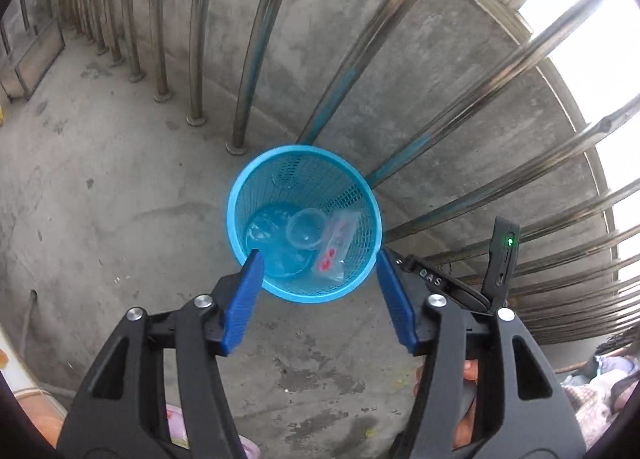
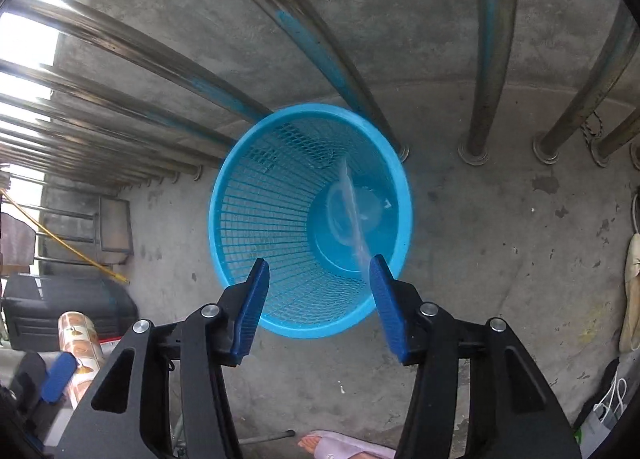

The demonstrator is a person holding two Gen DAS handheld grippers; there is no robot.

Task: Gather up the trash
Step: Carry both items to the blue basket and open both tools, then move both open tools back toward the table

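- We hold both grippers above the blue mesh basket (image 1: 304, 223), which stands on the concrete floor (image 1: 120, 199) against the metal railing (image 1: 256, 47).
- Our left gripper (image 1: 318, 295) has its jaws apart with nothing between the blue pads; through the gap we look straight into the basket.
- Our right gripper (image 2: 318, 299) also stands with its jaws parted. A thin clear plastic sheet (image 2: 354, 215) hangs edge-on by its right-hand pad, over the basket's mouth; we cannot tell whether it touches that pad, but the pads do not pinch it.
- In the left wrist view, trash already lies on the basket's floor: a clear round lid (image 1: 264, 231), a small clear cup (image 1: 306, 229) and a clear packet with red print (image 1: 338, 245).
- We judge this to be the drop step: both loads look released over the basket, and the sheet seems about to land inside.
- Next, we think, the move calls for lifting both grippers clear of the rim and looking round the floor for more litter, keeping the jaws wide for the next pick.
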